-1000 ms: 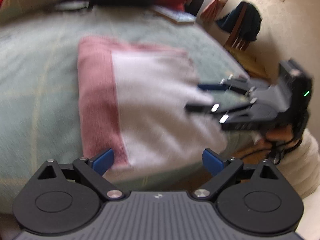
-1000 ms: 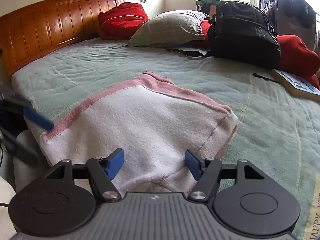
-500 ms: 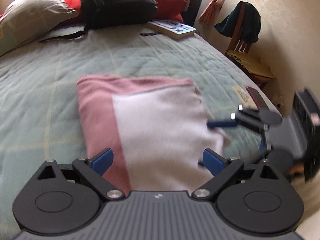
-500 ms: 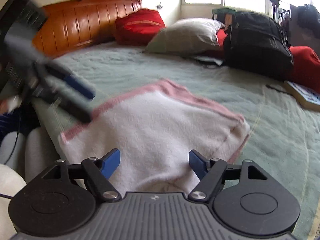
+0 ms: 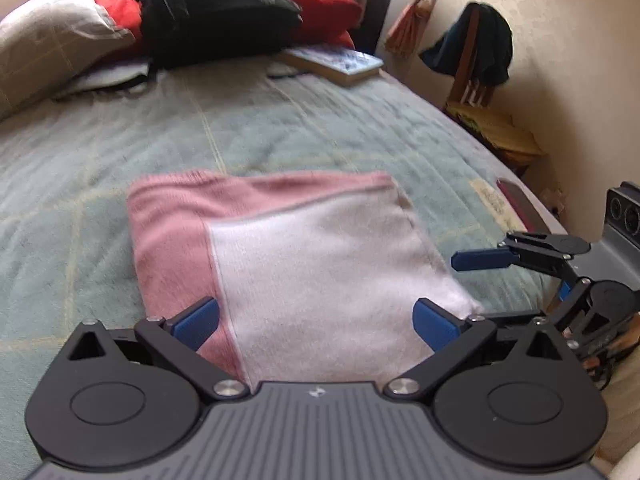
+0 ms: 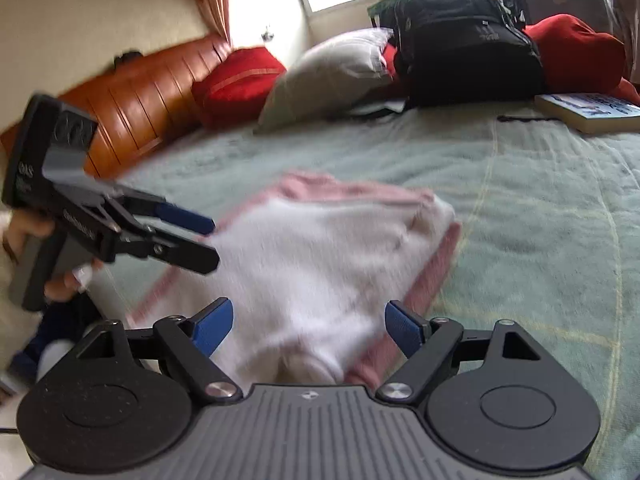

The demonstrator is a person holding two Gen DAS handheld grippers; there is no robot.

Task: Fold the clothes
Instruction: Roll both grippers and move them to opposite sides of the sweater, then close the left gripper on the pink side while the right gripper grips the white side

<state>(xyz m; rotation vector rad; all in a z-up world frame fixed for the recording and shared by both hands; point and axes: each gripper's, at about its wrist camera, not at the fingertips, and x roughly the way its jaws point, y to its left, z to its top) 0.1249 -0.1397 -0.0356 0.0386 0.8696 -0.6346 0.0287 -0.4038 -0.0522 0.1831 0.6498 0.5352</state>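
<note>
Since a second ago the right gripper has pulled back off the folded towel to its near right corner; both it and the left gripper stand apart, holding nothing. The towel lies near the bed's front edge. Beyond it is bare green cover, up to the backpack, pillow and book.

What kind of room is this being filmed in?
Most likely a lived-in bedroom at home. A bed with a green quilt and wooden headboard fills the view, pillows lie at its head, and a folded pink and white towel rests on it.
</note>
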